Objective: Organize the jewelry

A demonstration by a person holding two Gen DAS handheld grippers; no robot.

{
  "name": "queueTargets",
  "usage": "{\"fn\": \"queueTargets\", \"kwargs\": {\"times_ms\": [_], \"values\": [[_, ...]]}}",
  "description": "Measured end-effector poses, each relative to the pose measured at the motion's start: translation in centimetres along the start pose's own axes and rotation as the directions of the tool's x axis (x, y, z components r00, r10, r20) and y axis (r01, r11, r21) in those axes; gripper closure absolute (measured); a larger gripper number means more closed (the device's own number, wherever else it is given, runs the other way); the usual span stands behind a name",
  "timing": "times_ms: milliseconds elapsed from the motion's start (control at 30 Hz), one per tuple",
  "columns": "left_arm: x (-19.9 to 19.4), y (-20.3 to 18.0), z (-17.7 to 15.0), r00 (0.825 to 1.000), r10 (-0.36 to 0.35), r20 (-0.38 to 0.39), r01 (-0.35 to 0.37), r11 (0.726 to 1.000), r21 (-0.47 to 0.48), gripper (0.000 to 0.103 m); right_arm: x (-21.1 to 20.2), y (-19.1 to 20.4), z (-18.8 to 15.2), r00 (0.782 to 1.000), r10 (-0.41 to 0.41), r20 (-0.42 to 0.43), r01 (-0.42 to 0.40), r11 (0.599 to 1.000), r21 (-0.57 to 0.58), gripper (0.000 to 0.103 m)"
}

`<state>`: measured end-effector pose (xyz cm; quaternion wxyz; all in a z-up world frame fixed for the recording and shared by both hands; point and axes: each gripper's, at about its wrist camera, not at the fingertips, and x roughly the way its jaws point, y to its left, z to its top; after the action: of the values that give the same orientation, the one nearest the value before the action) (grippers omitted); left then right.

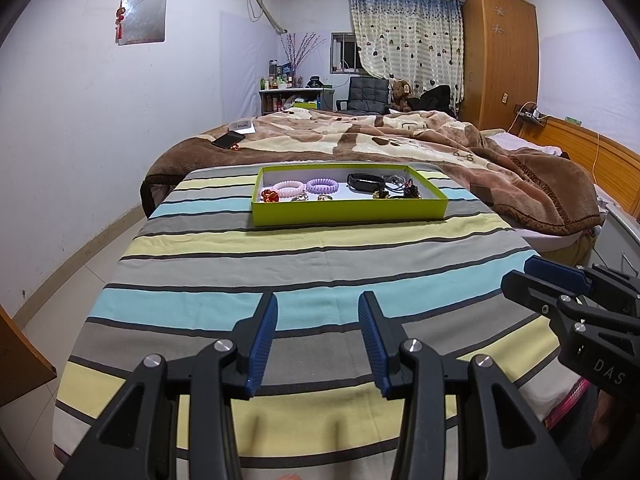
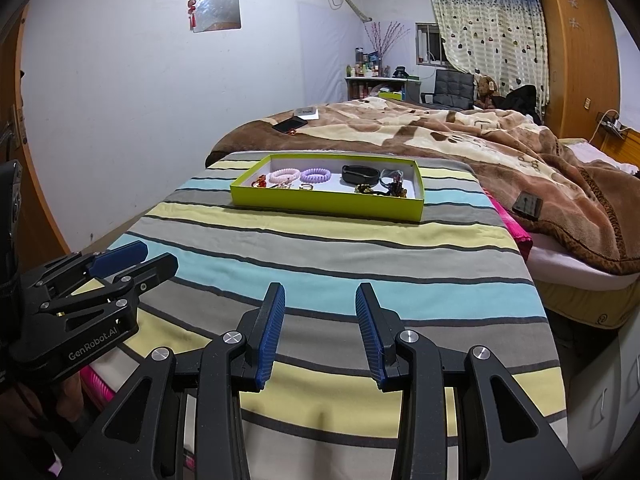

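1. Striped cloth [image 1: 280,264] in yellow, grey and turquoise bands is seen from the left wrist, spread over a flat surface. At twelve o'clock from the left gripper [image 1: 318,308] a lime-green tray [image 1: 348,212] is set on the cloth, well apart from the blue pads. A pink coil bracelet [image 1: 289,189], a purple coil bracelet [image 1: 322,186], a black band [image 1: 363,182], a red bead cluster [image 1: 270,195] and small dark and gold pieces that cannot be told apart are held inside it. The left gripper's jaws are spread wide, with nothing between them. At three o'clock the right gripper [image 1: 560,280] is seen side-on. Behind the tray a brown blanket [image 1: 400,136] is spread over a bed, with a phone [image 1: 228,139] at eleven o'clock.

2. From the right wrist, the same tray [image 2: 320,200] is seen at twelve o'clock. The right gripper [image 2: 320,304] is parted wide and empty above the cloth [image 2: 320,264]. At nine o'clock the left gripper [image 2: 132,260] is seen from the side.
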<state>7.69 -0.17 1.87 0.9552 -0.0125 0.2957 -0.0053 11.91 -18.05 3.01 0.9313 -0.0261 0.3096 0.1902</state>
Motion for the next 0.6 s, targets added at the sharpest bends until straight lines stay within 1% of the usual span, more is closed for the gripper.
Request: {"fn": "queueTargets", "kwargs": {"times_ms": [333,600], "values": [[0.04,0.03,0.04,1.000,-0.004,-0.001,0.004,1.000,-0.003,0.059,-0.01,0.01,0.00,1.000,0.000,0.000,0.000,1.000,0.000,0.065],[0.14,-0.10,-0.03,1.000,0.008,-0.001,-0.008,1.000,0.008,0.059,-0.02,0.01,-0.01,1.000,0.001,0.000,-0.001,1.000,0.001,0.065]]}}
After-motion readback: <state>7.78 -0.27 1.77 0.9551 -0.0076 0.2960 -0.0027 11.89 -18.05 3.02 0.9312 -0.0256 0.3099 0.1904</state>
